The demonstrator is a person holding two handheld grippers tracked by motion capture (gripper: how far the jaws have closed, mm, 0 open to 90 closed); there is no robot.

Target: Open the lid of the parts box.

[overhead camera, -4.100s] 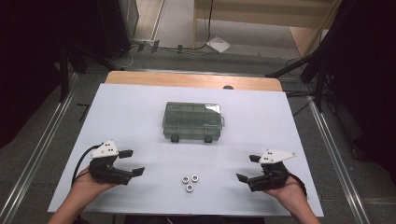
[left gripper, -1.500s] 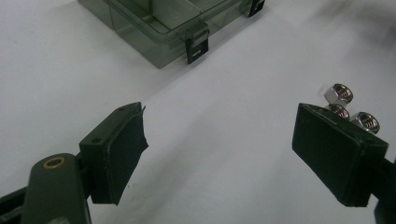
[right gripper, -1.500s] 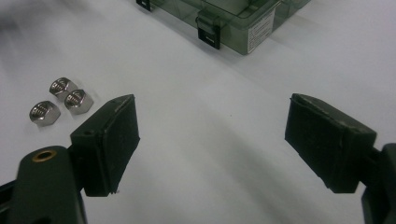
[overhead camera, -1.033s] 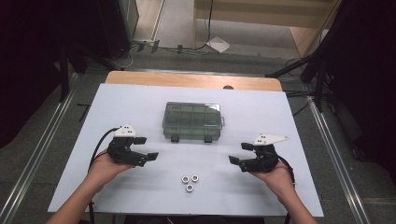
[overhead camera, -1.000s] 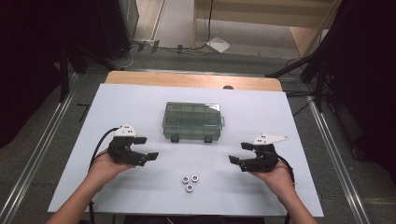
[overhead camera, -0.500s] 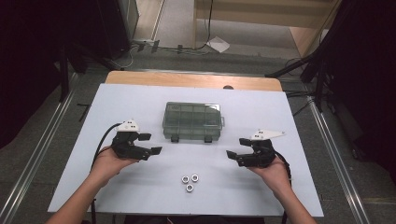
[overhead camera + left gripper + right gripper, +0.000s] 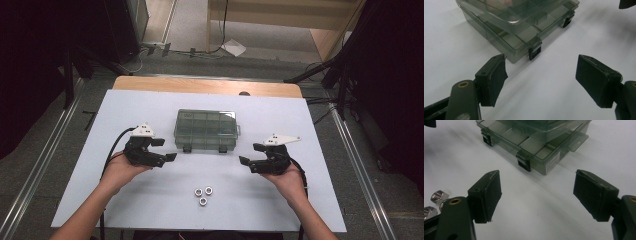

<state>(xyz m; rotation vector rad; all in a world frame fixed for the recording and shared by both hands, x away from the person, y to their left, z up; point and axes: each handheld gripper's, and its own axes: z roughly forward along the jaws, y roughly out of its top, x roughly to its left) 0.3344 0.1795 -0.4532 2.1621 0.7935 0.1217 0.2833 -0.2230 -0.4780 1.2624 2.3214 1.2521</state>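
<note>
Left tongs (image 7: 165,150), right tongs (image 7: 247,155), white table (image 7: 150,105), grey floor (image 7: 60,125)

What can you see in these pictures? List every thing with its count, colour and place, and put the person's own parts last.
Compartment box: one, clear smoky grey, lid down, middle of the table.
Latches: two, black, on the box's near edge.
Nuts: three, silver, clustered near the front edge, in front of the box.
Table: one, white top with a wooden strip at the far edge.
Paper: one sheet, white, on the floor beyond the table.
Left gripper: one, black, jaws open, left of the box.
Right gripper: one, black, jaws open, right of the box.
Hands: two, each holding a gripper.
</note>
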